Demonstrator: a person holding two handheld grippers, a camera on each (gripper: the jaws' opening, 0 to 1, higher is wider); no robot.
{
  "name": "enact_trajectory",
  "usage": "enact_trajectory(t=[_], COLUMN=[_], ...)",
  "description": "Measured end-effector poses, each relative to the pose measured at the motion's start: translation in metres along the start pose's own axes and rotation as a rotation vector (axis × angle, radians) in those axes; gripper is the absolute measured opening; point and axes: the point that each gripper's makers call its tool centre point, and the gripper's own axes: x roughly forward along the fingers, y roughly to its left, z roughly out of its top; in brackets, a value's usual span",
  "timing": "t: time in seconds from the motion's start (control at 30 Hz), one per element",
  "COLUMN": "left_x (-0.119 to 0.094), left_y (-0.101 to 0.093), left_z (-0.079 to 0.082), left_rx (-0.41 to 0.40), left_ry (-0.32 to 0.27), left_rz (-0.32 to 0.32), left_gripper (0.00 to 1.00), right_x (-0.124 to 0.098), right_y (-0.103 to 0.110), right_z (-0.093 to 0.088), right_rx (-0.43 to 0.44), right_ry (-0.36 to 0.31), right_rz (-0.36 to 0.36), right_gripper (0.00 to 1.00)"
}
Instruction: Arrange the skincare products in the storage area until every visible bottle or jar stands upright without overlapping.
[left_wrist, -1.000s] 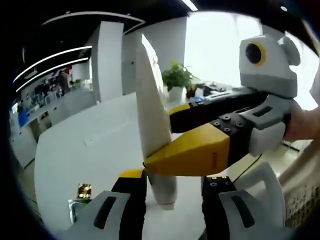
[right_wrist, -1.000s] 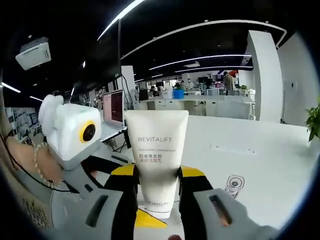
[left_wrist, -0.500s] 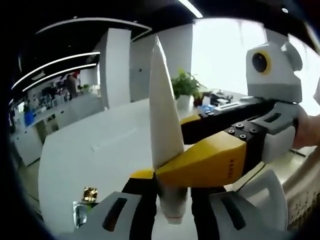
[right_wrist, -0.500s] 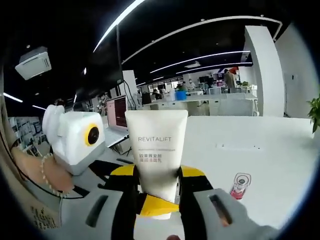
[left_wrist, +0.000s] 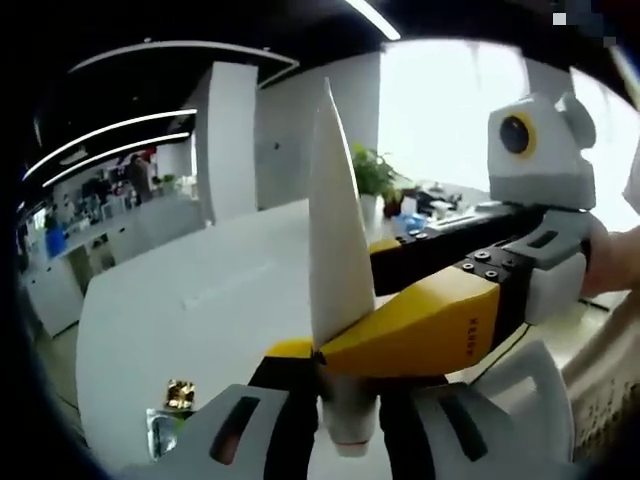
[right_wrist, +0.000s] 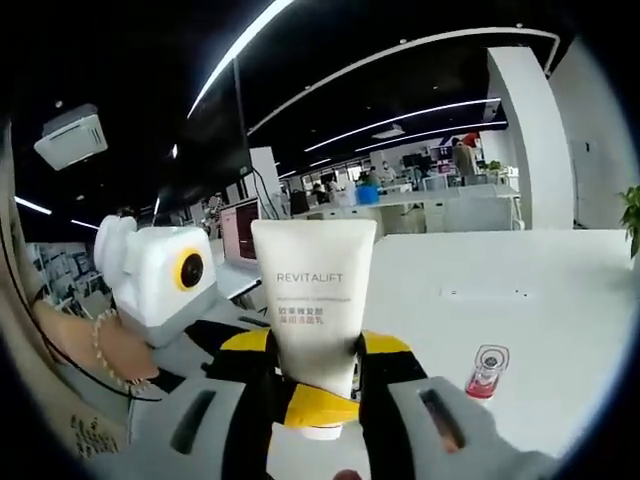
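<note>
A white REVITALIFT tube is held upright above the white table, cap end down. My right gripper is shut on its lower body, one yellow-tipped jaw on each side. In the left gripper view the tube shows edge-on, and the right gripper reaches in from the right and clamps it. My left gripper stands below with its jaws closed against the tube's cap end. In the right gripper view, one yellow tip of the left gripper crosses in front of the tube's base.
A small clear bottle with a red end lies on the table to the right. A gold-lidded jar and a clear item sit on the table at lower left. A potted plant stands at the far edge. A hand holds the left gripper.
My left gripper's jaws have drawn in from a wide stance onto the tube's cap end. The right gripper has kept its hold on the tube; both views shifted slightly.
</note>
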Motion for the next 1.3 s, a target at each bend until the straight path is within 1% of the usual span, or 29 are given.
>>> enact_trajectory(t=[0.07, 0.13, 0.23, 0.37, 0.47, 0.63, 0.7, 0.77, 0.83, 0.87, 0.93, 1.0, 1.07, 1.13, 1.17, 1.2, 1.27, 1.3], left_x=[0.0, -0.001, -0.002, -0.001, -0.001, -0.002, -0.003, -0.002, -0.003, -0.003, -0.005, -0.005, -0.002, -0.001, 0.002, 0.004, 0.008, 0.01], left_y=[-0.002, -0.005, -0.01, -0.017, -0.021, -0.031, -0.036, -0.04, -0.046, -0.05, -0.062, -0.069, -0.071, -0.074, -0.075, -0.076, -0.075, -0.075], left_z=[-0.001, -0.002, -0.002, 0.0, 0.002, 0.004, 0.004, 0.005, 0.006, 0.008, 0.009, 0.01, 0.01, 0.006, 0.004, 0.002, -0.007, -0.011], left_rx=[0.006, -0.001, 0.002, 0.003, 0.008, 0.029, 0.036, 0.055, 0.063, 0.076, 0.098, 0.111, 0.116, 0.137, 0.155, 0.162, 0.208, 0.222], left_ry=[0.008, 0.011, 0.013, 0.014, 0.013, 0.012, 0.014, 0.011, 0.008, -0.005, -0.006, -0.007, -0.005, 0.005, 0.018, 0.029, 0.064, 0.075], left_rz=[-0.011, -0.044, -0.092, -0.154, -0.194, -0.269, -0.309, -0.335, -0.379, -0.401, -0.458, -0.482, -0.49, -0.513, -0.517, -0.515, -0.5, -0.495], left_gripper=[0.17, 0.17, 0.17, 0.17, 0.17, 0.17, 0.17, 0.17, 0.17, 0.17, 0.17, 0.17, 0.17, 0.17, 0.18, 0.19, 0.2, 0.2], right_x=[-0.002, -0.005, -0.011, -0.016, -0.021, -0.028, -0.03, -0.033, -0.037, -0.039, -0.044, -0.046, -0.049, -0.051, -0.052, -0.053, -0.052, -0.051], right_y=[0.002, 0.004, 0.006, 0.005, 0.006, 0.005, 0.006, 0.006, 0.009, 0.012, 0.018, 0.021, 0.022, 0.025, 0.026, 0.029, 0.028, 0.028], right_z=[-0.002, -0.002, -0.003, -0.002, 0.0, 0.005, 0.006, 0.008, 0.01, 0.015, 0.024, 0.025, 0.023, 0.02, 0.018, 0.015, 0.005, 0.002], right_rx=[-0.011, -0.032, -0.086, -0.087, -0.11, -0.118, -0.123, -0.13, -0.12, -0.1, -0.072, -0.093, -0.127, -0.177, -0.203, -0.204, -0.268, -0.261], right_ry=[0.001, -0.003, 0.006, 0.007, 0.01, 0.005, 0.008, 0.004, -0.008, -0.029, -0.067, -0.057, -0.044, -0.029, -0.019, -0.009, 0.024, 0.033], right_rz=[0.024, 0.05, 0.086, 0.115, 0.146, 0.203, 0.224, 0.251, 0.291, 0.32, 0.372, 0.402, 0.424, 0.459, 0.473, 0.487, 0.48, 0.482], right_gripper=[0.31, 0.31, 0.3, 0.29, 0.28, 0.26, 0.25, 0.24, 0.24, 0.24, 0.24, 0.23, 0.21, 0.17, 0.14, 0.12, 0.11, 0.11])
